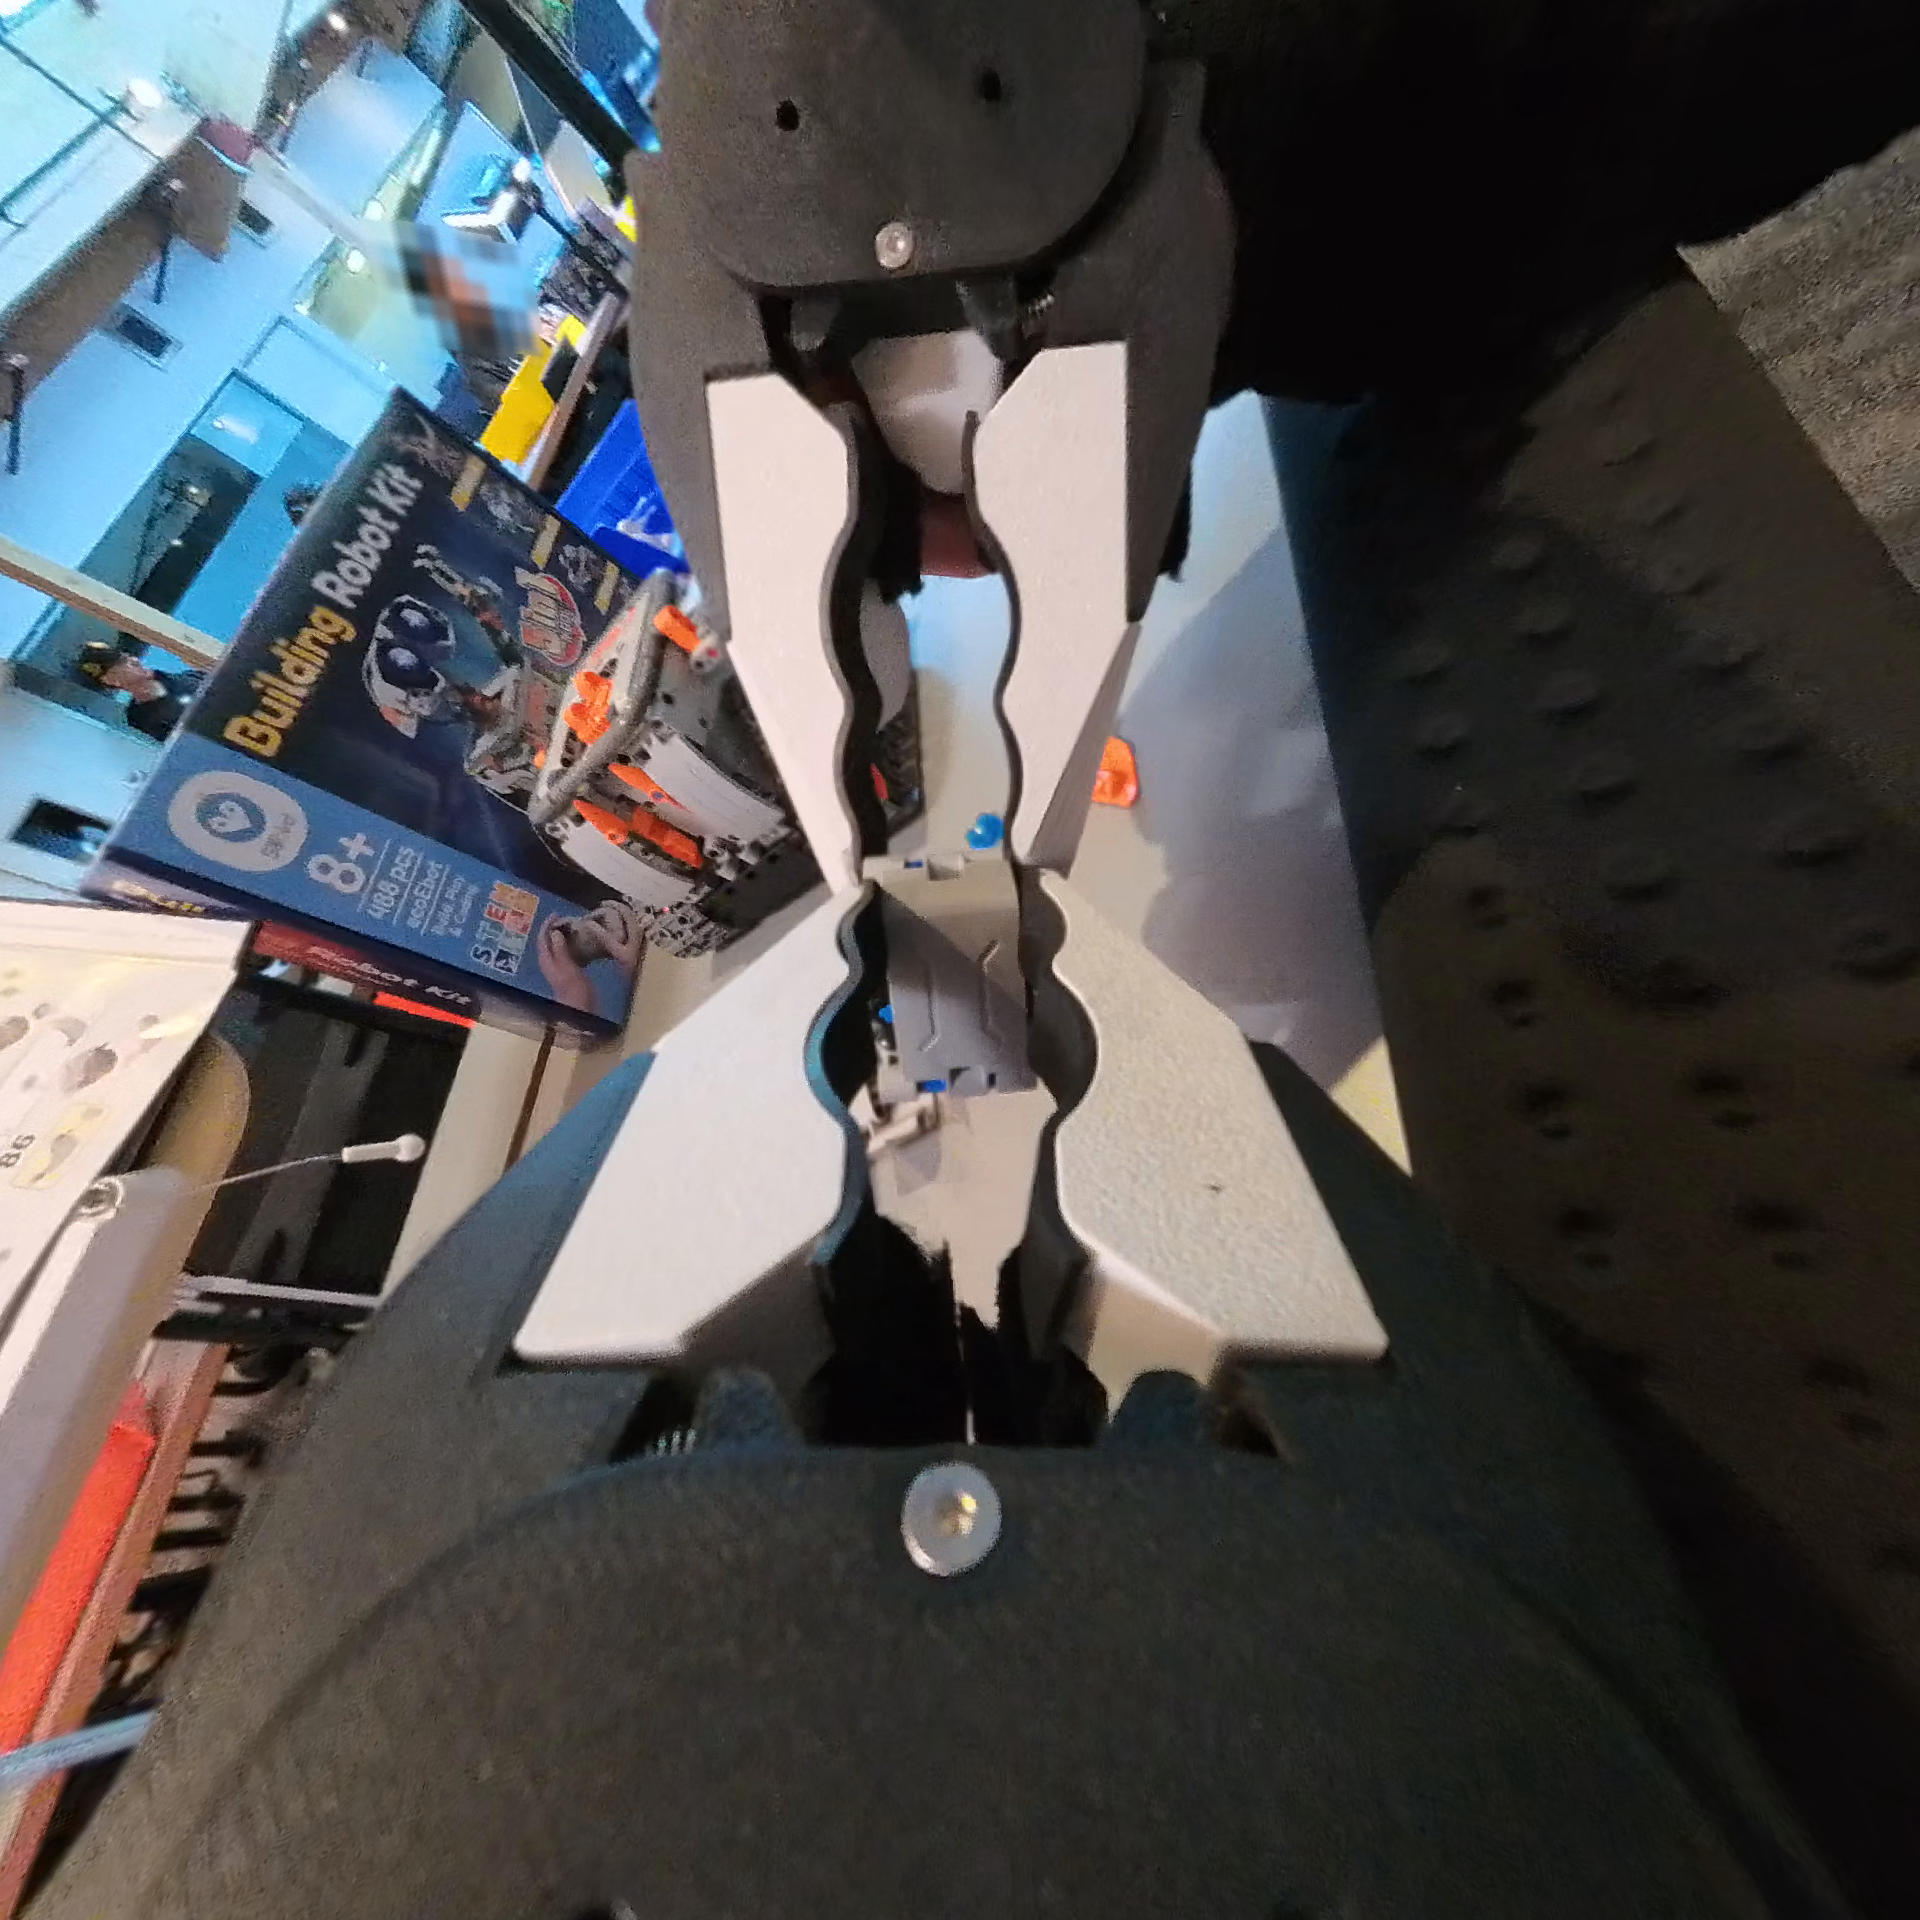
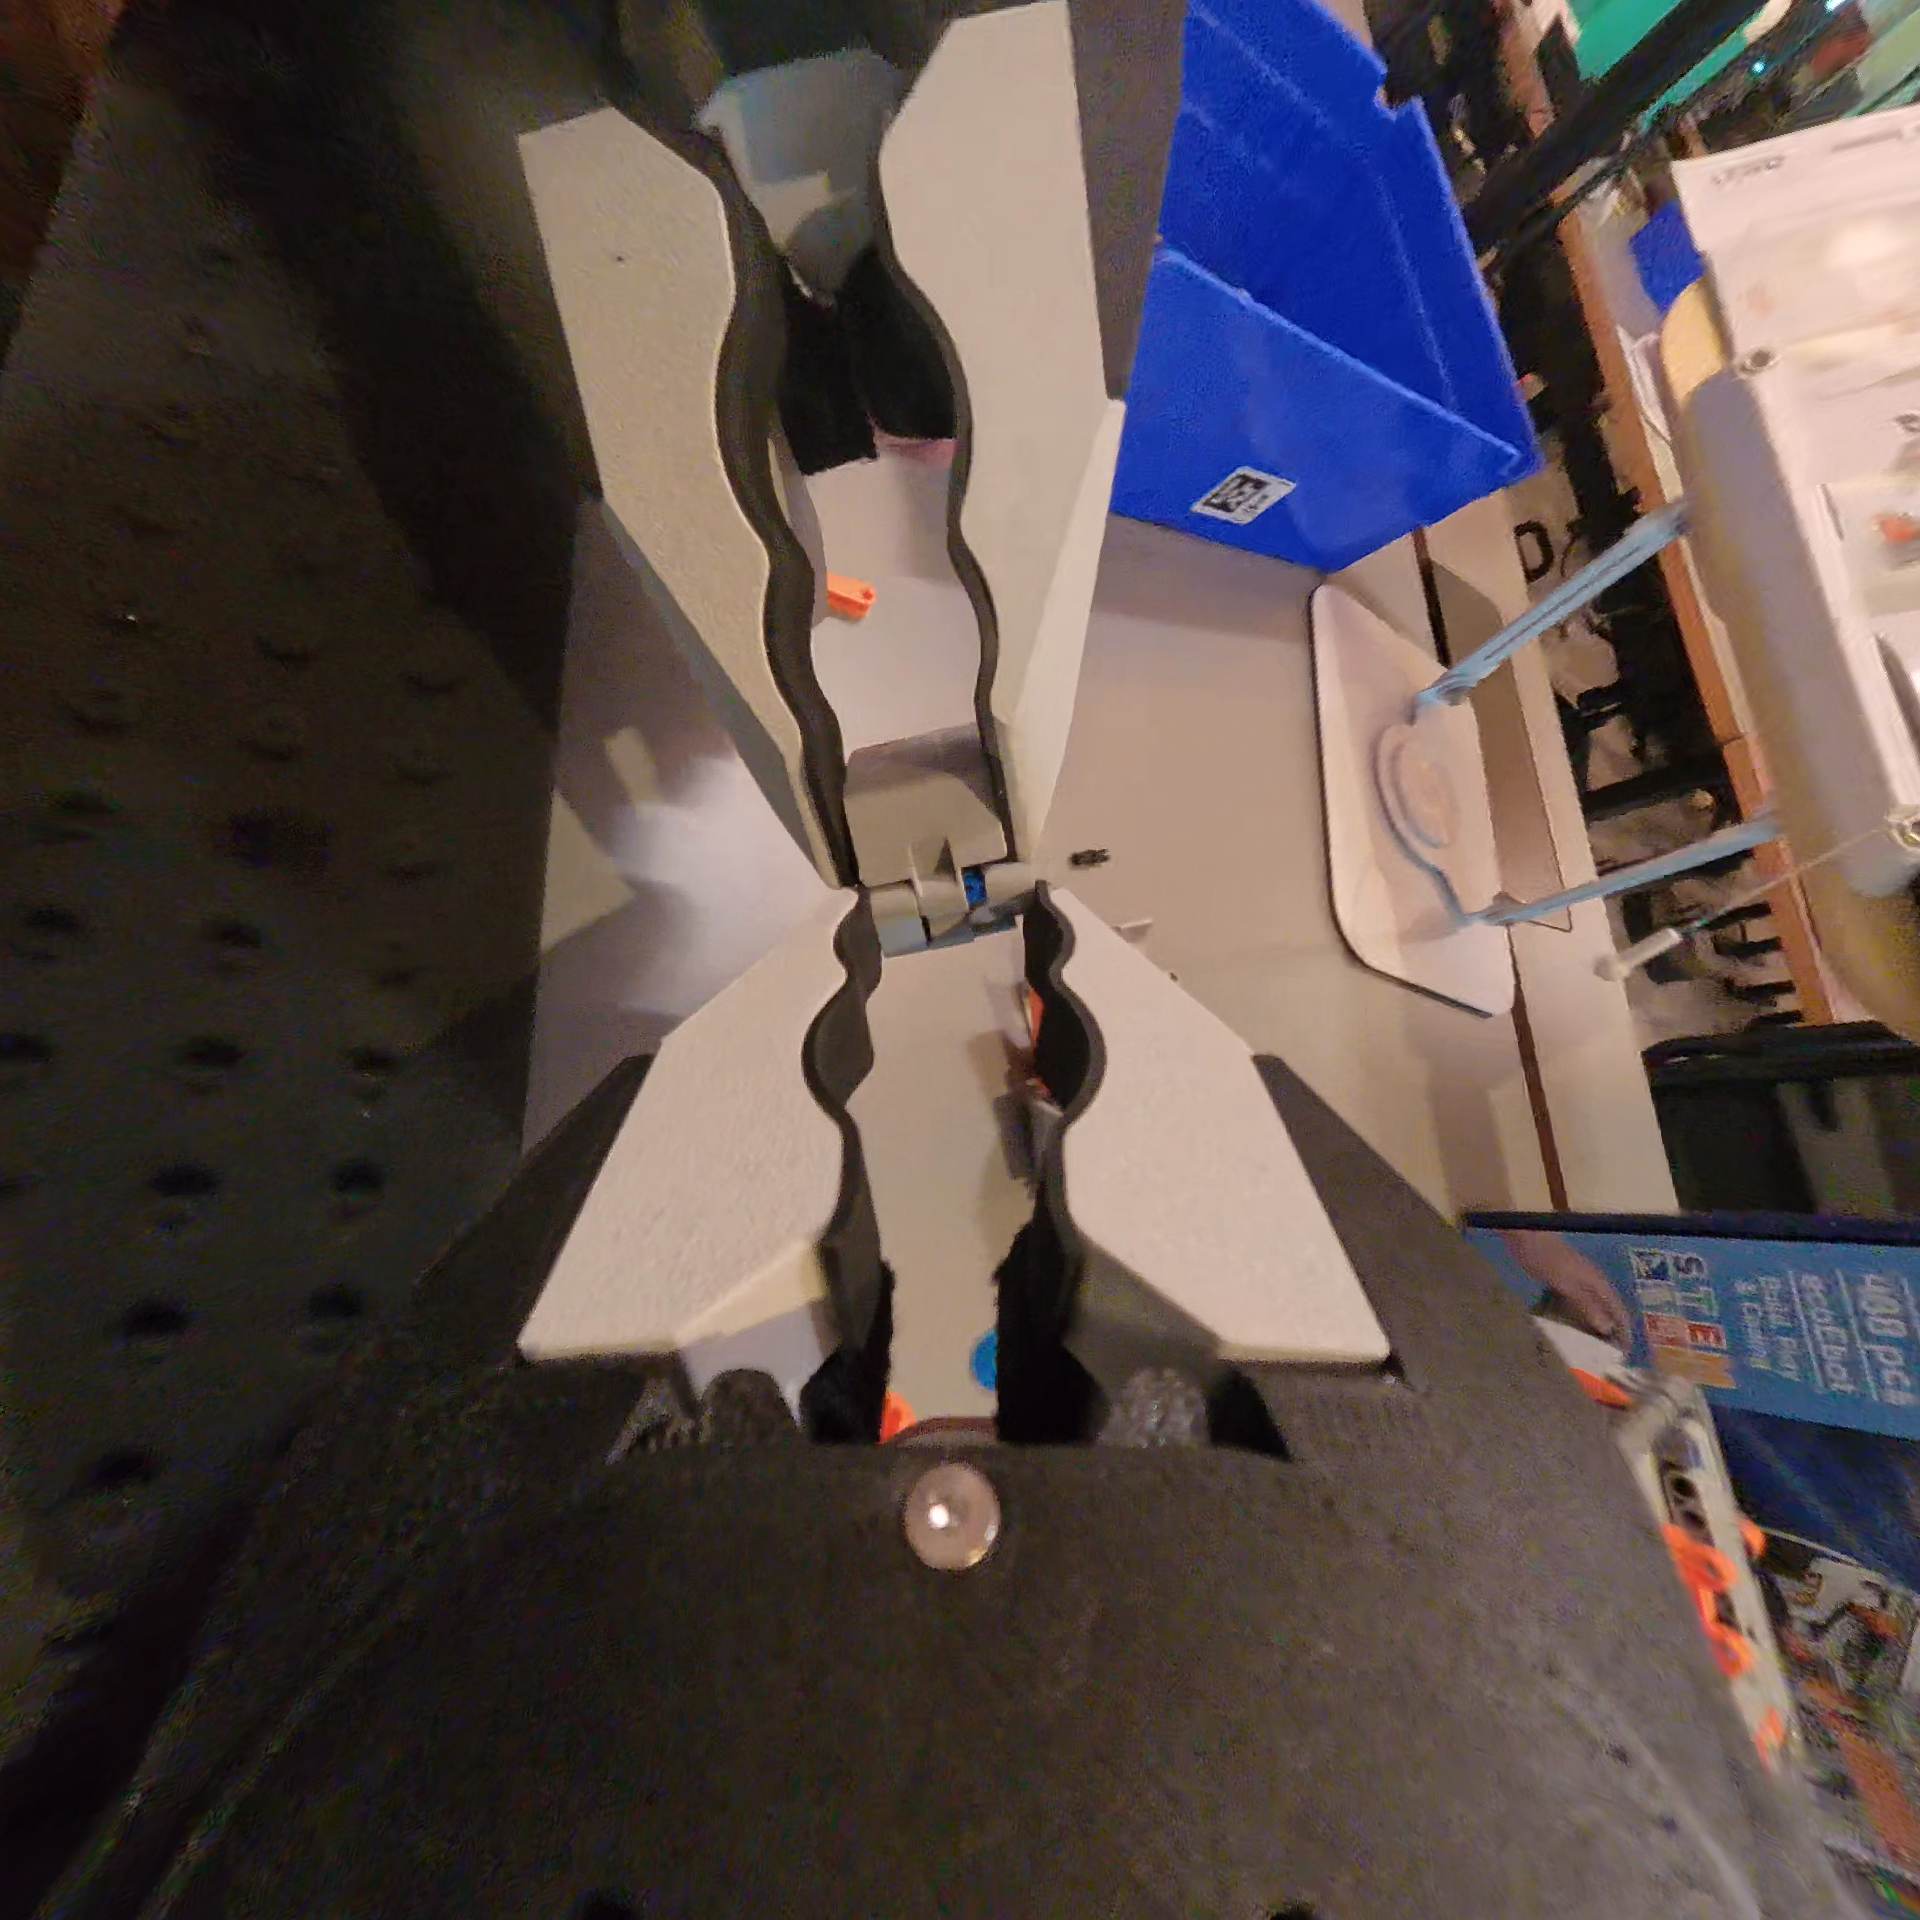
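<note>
Between both tools, we clamp our left gripper [image 1: 940, 904] and right gripper [image 2: 940, 894] tip-to-tip on one grey plastic brick assembly [image 1: 951, 997]; any twist could pop it free.

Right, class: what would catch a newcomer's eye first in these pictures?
The left gripper and right gripper meet tip to tip at centre, both clamping one grey block piece. A blue kit box leans at the left wrist view's left; blue bins fill the right wrist view's top.

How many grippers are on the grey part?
2. The left gripper clamps the grey part along its body. The right gripper pinches its end, tip to tip with the left. No other gripper shows.
</note>
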`<move>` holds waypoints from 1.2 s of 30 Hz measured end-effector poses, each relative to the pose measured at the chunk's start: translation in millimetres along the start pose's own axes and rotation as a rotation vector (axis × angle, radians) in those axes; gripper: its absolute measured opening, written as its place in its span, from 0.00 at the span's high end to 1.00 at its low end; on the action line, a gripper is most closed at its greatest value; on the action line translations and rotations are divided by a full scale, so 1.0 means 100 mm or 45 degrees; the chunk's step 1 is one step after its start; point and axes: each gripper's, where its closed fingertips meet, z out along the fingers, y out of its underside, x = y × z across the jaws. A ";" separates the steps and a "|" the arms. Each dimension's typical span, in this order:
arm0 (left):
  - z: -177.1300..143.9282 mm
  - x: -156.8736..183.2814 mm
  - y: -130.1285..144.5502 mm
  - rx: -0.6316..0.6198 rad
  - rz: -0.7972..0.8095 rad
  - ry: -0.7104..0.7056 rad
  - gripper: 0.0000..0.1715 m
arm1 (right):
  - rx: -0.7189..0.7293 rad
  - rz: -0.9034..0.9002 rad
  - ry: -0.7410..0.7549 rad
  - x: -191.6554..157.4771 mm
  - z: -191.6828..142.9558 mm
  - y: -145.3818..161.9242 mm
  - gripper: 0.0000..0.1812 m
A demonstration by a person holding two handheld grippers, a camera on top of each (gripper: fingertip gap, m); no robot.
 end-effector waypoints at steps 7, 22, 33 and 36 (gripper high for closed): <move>-0.11 -0.06 0.04 0.087 -0.096 -0.002 0.86 | 0.099 0.010 0.040 0.03 0.06 -0.10 0.85; -0.23 -0.12 -0.22 0.393 -0.255 0.108 0.86 | 0.248 0.011 0.071 0.05 -0.11 -0.30 0.85; -0.19 -0.25 -0.05 0.191 -0.165 -0.050 0.73 | 0.231 -0.407 0.455 0.14 -0.27 -0.47 0.85; -0.20 -0.23 -0.06 0.182 -0.086 -0.074 0.73 | 0.224 -0.503 0.506 0.11 -0.27 -0.48 0.84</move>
